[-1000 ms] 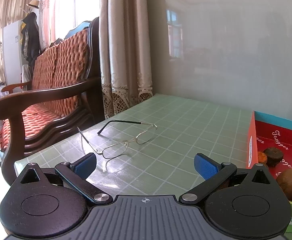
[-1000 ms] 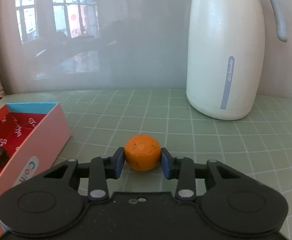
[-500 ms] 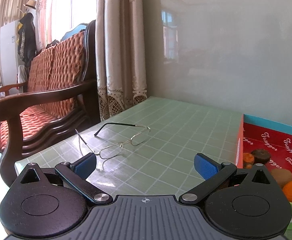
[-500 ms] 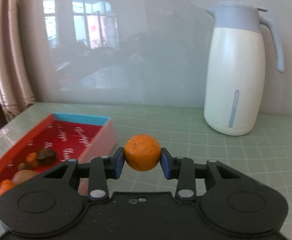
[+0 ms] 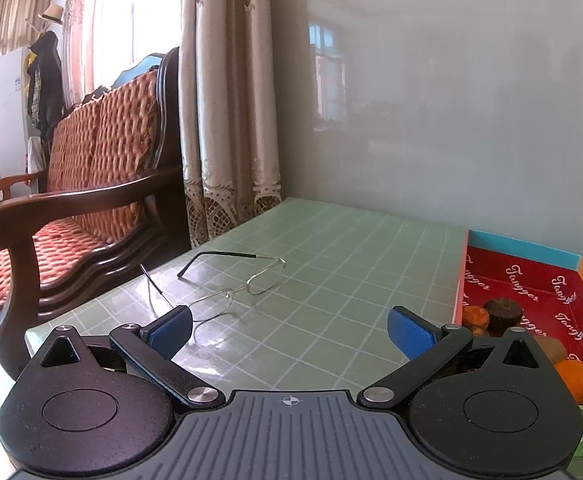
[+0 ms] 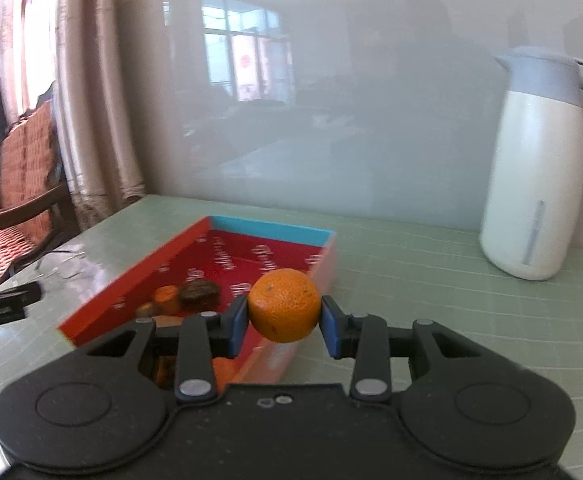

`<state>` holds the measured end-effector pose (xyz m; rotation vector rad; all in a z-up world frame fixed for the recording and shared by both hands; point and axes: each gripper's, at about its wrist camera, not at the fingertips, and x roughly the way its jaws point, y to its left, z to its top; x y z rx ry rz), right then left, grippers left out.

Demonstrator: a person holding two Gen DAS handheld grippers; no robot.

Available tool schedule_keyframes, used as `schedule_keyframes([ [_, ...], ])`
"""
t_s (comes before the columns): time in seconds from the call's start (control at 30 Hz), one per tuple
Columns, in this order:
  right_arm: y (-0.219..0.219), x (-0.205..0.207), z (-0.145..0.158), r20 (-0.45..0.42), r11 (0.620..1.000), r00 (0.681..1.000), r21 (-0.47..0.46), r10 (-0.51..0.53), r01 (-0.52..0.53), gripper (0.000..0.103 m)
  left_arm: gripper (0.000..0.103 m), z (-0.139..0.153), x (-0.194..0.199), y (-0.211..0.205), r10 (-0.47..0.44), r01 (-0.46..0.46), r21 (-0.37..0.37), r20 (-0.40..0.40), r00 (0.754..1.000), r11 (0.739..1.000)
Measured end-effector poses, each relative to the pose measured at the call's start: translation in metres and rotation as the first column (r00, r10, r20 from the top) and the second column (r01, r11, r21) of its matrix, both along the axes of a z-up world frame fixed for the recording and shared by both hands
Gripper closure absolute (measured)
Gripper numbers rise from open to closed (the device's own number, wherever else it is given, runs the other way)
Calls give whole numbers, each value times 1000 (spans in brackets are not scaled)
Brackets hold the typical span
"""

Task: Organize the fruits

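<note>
A: What has the right gripper [image 6: 284,330] got?

B: A tangerine [image 6: 284,306], clamped between its blue pads and held in the air above the near right side of the red box [image 6: 195,240].

A: And the left gripper [image 5: 289,330]?

B: Jaws spread wide, nothing between them, over the green tablecloth [image 5: 331,248]. Wire-rimmed glasses [image 5: 231,284] lie near the table's left edge.

A: What's in the box?

B: Some fruit at its near end: something orange [image 5: 573,374] and a dark brown piece [image 5: 501,312]. The right view is blurred, so I can't name them. A white jug [image 6: 535,184] stands toward the far right, by the wall.
</note>
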<state>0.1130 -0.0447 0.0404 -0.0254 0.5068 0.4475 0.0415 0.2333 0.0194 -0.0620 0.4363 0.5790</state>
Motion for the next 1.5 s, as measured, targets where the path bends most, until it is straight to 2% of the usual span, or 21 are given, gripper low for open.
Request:
schedule_keyframes([
  [0.37, 39, -13, -13, -26, 995, 995, -41, 95, -96, 64, 0, 0, 0, -6, -21, 22, 12, -9, 1000, 1000],
  [0.4, 40, -14, -13, -24, 995, 995, -45, 93, -94, 54, 0, 0, 0, -6, -23, 23, 12, -9, 1000, 1000],
  [0.43, 40, -14, -12, -18, 995, 996, -52, 84, -85, 34, 0, 0, 0, -7, -25, 25, 11, -10, 1000, 1000],
  [0.5, 35, -17, -7, 17, 997, 998, -37, 64, -64, 18, 0, 0, -1, -7, -26, 26, 12, -7, 1000, 1000],
  [0.67, 15, -17, 1, 67, 1000, 998, -9, 18, -18, 20, 0, 2, 0, -8, -35, 35, 0, 2, 999, 999],
  [0.87, -30, -10, 8, 72, 996, 994, 30, -86, 84, 19, 0, 6, 0, -19, -64, 63, 5, 22, 998, 998],
  [1.1, -64, -9, 10, 67, 990, 988, 31, -140, 138, 19, 0, 10, 5, -40, -101, 101, 9, 19, 995, 995],
  [1.23, -82, -21, 18, 89, 987, 984, 35, -157, 154, 18, 0, 16, -1, -65, -152, 152, 6, 20, 988, 988],
  [1.5, -127, -78, 16, 148, 979, 968, 21, -204, 203, 16, 0, 32, -42, -138, -281, 276, 96, 42, 959, 956],
])
